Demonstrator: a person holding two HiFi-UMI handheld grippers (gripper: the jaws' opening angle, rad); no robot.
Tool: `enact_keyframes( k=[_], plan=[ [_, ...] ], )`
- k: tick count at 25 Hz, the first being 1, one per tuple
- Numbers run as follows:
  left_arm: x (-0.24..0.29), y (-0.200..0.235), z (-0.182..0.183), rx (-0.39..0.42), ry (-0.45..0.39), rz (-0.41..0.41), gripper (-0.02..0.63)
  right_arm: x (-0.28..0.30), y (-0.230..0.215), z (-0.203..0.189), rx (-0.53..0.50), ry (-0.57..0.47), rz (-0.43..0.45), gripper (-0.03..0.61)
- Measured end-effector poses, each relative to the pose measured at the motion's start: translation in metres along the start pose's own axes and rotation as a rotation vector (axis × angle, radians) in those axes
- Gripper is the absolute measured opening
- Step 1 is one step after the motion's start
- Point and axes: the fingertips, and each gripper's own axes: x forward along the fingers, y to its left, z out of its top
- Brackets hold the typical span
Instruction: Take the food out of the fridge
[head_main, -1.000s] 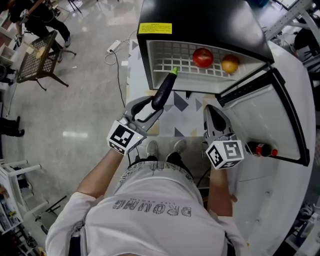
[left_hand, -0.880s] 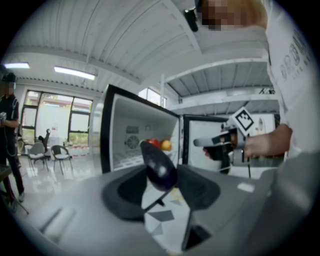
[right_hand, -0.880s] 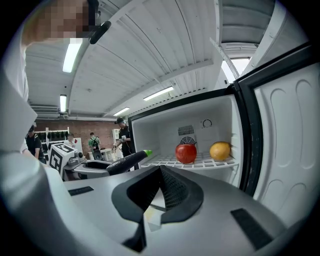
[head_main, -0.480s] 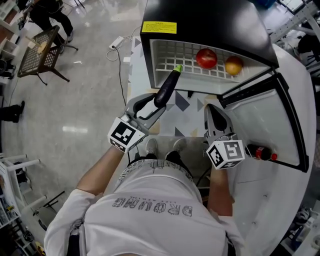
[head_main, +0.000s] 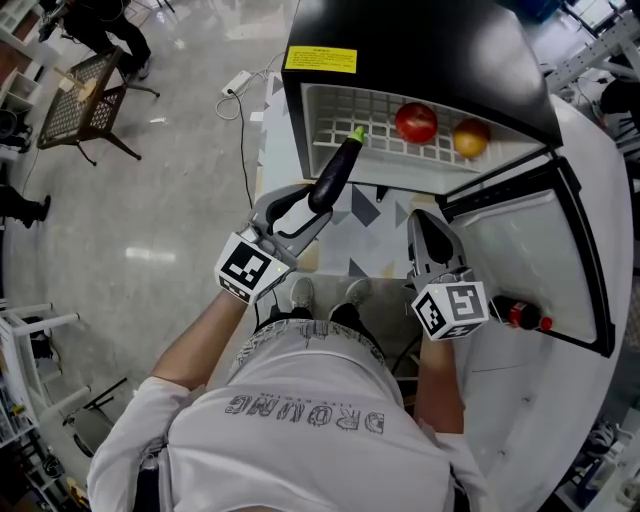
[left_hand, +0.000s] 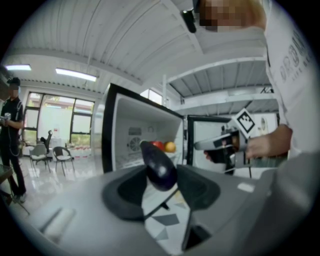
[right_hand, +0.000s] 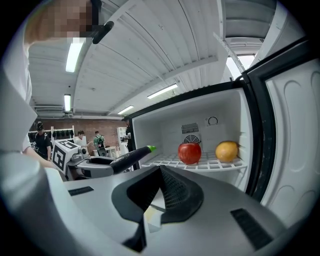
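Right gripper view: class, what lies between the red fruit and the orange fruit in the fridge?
Nothing but bare white wire shelf separates the red fruit from the orange fruit. The right gripper view shows the gap plainly; the head view agrees.

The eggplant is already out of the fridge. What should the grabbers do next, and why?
Probably open the right gripper and reach it toward the red apple. Its jaws are together with nothing between them, while the left gripper is clamped on the eggplant. The apple and the orange sit on the fridge shelf.
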Motion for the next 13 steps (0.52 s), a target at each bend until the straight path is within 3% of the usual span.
enact_keyframes(
  k=[13],
  plan=[
    [0.013,0.002,-0.001,-0.008,0.000,0.012,0.192,0.007,-0.009,-0.001,0.003,0.003,0.015,0.000]
  ],
)
